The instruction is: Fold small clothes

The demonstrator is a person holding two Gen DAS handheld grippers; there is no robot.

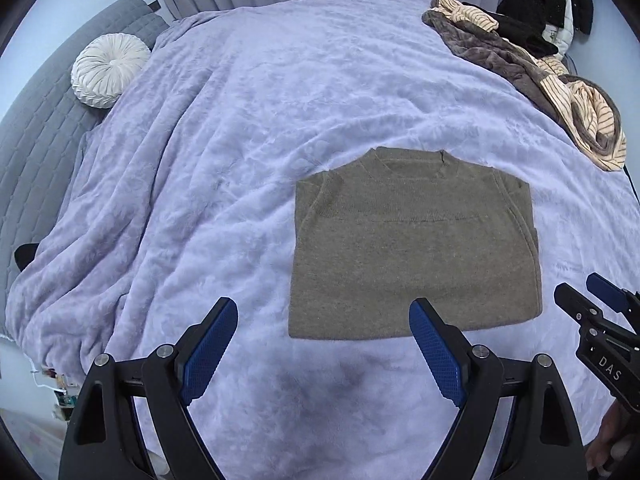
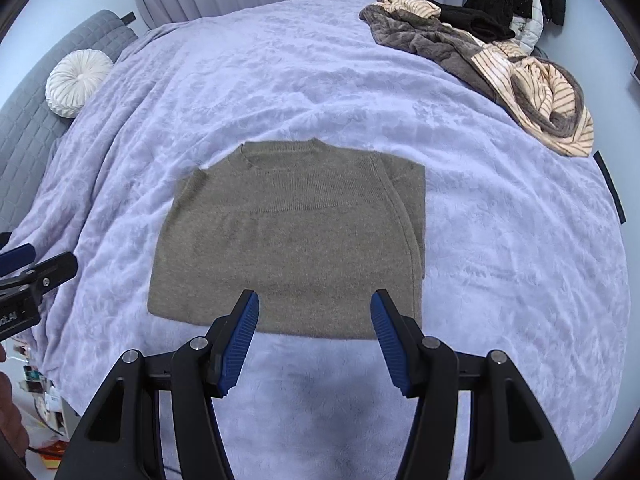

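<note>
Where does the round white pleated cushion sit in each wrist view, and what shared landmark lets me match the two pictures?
Left wrist: the round white cushion sits upper left, on the grey quilted cover beside the lilac blanket.
Right wrist: the cushion again sits upper left, closer to the picture's edge.
Shared landmark: the folded olive sweater lying flat mid-blanket.

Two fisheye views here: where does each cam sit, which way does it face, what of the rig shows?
Left wrist: on the left gripper, looking steeply down at the lavender plush blanket; folded olive knit sweater ahead-right; own jaws open and empty; right gripper at the right edge.
Right wrist: on the right gripper, angled down over the sweater's near hem; own jaws open and empty; left gripper at the left edge.
Shared: sweater, blanket, round white pleated cushion, unfolded clothes pile.
</note>
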